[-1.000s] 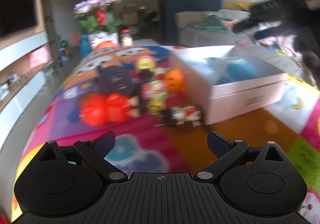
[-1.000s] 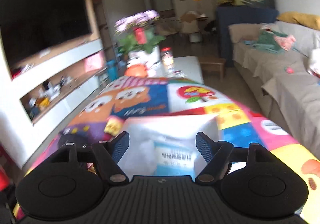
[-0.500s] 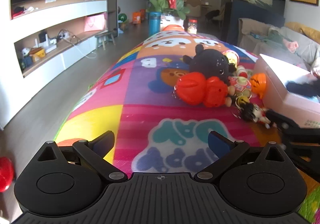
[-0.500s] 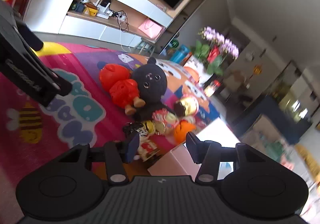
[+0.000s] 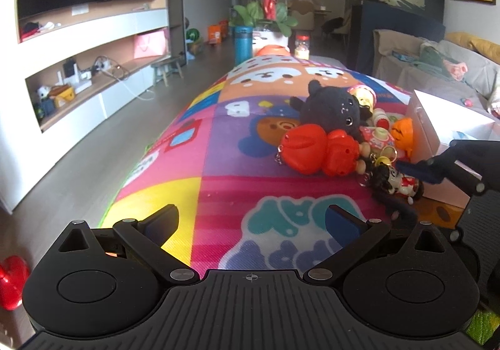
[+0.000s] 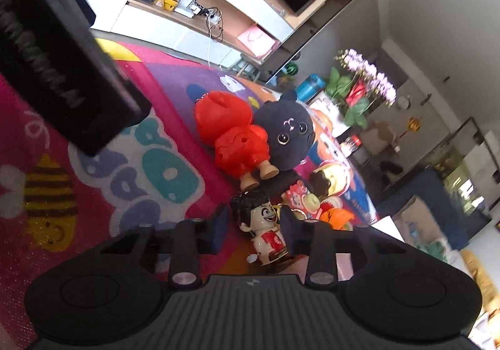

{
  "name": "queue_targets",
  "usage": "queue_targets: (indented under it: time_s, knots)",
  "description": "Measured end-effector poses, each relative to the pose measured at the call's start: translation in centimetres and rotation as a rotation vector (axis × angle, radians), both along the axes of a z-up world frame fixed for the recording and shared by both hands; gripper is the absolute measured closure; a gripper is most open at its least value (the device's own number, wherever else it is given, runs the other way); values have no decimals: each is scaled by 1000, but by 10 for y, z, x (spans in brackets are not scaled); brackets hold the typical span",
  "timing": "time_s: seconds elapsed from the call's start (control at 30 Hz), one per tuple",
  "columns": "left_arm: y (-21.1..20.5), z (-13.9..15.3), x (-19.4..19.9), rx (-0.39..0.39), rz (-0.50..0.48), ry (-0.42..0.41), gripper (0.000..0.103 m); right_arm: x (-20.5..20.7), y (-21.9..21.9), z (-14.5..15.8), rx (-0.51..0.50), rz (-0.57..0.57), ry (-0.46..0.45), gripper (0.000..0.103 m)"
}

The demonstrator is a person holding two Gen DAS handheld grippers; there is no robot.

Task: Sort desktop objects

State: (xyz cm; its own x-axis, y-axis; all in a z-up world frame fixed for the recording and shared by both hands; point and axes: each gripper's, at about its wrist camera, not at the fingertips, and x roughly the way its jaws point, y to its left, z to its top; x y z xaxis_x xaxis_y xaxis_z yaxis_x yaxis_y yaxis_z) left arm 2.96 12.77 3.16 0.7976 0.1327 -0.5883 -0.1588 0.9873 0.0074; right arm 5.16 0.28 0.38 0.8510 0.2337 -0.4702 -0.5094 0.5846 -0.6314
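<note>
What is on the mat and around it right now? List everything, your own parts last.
play mat: 1, multicoloured, under all the toys
black plush cat: 1, black, rear of the pile
red figure: 1, red, lying in front of the plush
dark-haired figurine: 1, white and red with black hair, nearest toy, between the right fingers
pumpkin toy: 1, orange, beside the box
pink toy: 1, pink, mid-pile
gold-faced toy: 1, gold and pink, behind the plush
white box: 1, white, right of the pile
orchid plant: 1, purple, far end
blue bottle: 1, beside the plant
left hand-held gripper: open, empty, over the mat
right hand-held gripper: open around the figurine, not yet clamped
</note>
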Motion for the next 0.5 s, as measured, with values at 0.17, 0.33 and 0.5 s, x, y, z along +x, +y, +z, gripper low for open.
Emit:
queue_targets:
  time_s: [0.17,0.33,0.5]
  knots:
    - [-3,-4,0,-7,-17,10,0,-28,-34,15,93,-20,44,103]
    - [-18,-7,6,9,-64,17,0,-40,-91,26,146,-152,84,103]
    - [-41,-5,19,57,-121,3,0,-15,-148,27,238,-323,137,103]
